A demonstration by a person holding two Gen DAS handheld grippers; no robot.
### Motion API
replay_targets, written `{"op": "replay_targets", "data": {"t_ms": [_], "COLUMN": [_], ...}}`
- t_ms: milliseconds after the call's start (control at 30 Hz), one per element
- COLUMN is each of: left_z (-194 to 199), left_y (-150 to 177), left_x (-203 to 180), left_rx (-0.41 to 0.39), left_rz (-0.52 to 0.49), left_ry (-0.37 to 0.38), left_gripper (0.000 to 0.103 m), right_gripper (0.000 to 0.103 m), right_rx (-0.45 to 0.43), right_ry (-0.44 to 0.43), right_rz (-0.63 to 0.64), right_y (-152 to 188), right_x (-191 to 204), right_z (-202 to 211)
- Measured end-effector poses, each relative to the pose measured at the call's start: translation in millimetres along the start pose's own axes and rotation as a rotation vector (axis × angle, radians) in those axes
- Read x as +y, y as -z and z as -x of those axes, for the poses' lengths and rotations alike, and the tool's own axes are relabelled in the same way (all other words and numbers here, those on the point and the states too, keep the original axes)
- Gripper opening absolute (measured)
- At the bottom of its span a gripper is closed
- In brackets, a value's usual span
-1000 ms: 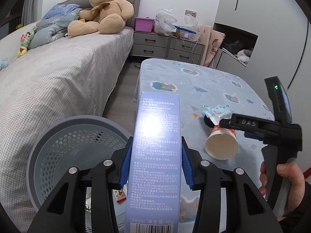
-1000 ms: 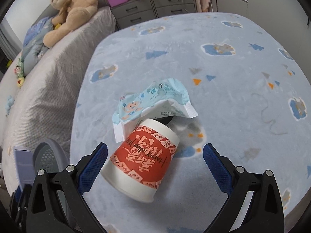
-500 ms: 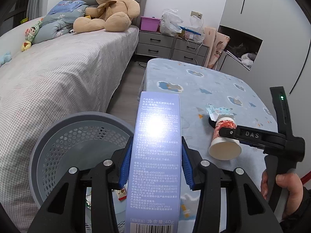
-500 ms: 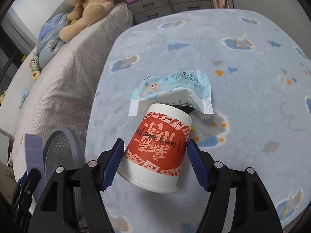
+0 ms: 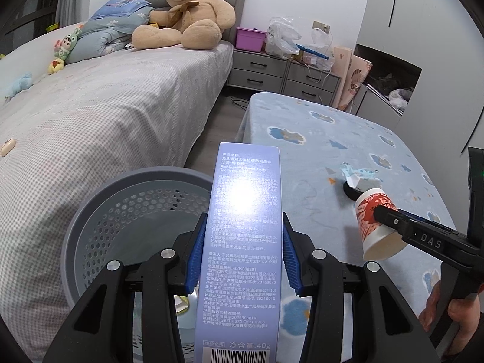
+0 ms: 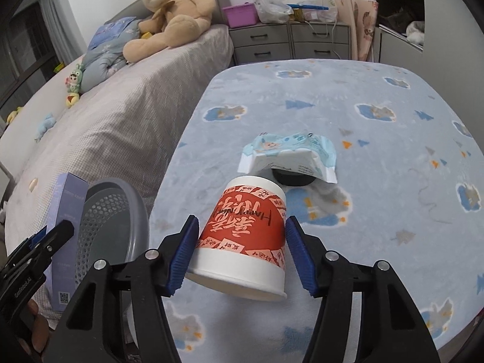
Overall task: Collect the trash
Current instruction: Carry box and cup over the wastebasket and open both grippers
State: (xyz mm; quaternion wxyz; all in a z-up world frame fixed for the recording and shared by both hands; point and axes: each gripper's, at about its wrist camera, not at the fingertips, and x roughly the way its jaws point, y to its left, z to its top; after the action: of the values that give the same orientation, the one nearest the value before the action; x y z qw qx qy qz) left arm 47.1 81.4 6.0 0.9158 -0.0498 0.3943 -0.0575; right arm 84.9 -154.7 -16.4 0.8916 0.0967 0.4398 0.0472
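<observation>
Having just closed on it, the right gripper is now lifting the red-and-white paper cup binward, while the left gripper is clamping the tall lilac toothpaste carton.

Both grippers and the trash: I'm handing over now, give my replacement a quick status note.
Left gripper: shut on the toothpaste box, above the grey bin.
Right gripper: shut on the paper cup, over the blue blanket.
Done: both grasped; some trash already in the bin.
Left: drop both in, then collect the wipes packet and the black lid under it.
</observation>
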Motion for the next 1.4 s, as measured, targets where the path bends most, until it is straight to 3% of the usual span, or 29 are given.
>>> {"op": "replay_targets", "data": {"t_ms": [467,1067,1400], "left_z": [6,9,-5], "left_y": [6,22,29], "left_x": [36,107,114], "left_rx": [0.0,0.018,0.063], "left_rz": [0.064,0.189,0.198], "left_ry": [-0.065,-0.207,-0.23], "left_gripper": [0.044,0.044,0.044], "right_gripper": [0.058,0.058,0.058], "right_rx": [0.033,0.094,0.135], "right_ry": [-0.064,-0.272,-0.328], "right_rz": [0.049,0.288,0.345], "right_y": [3,-3,4], "right_x": [35,157,173], "right_z": [-9,-28,-51]}}
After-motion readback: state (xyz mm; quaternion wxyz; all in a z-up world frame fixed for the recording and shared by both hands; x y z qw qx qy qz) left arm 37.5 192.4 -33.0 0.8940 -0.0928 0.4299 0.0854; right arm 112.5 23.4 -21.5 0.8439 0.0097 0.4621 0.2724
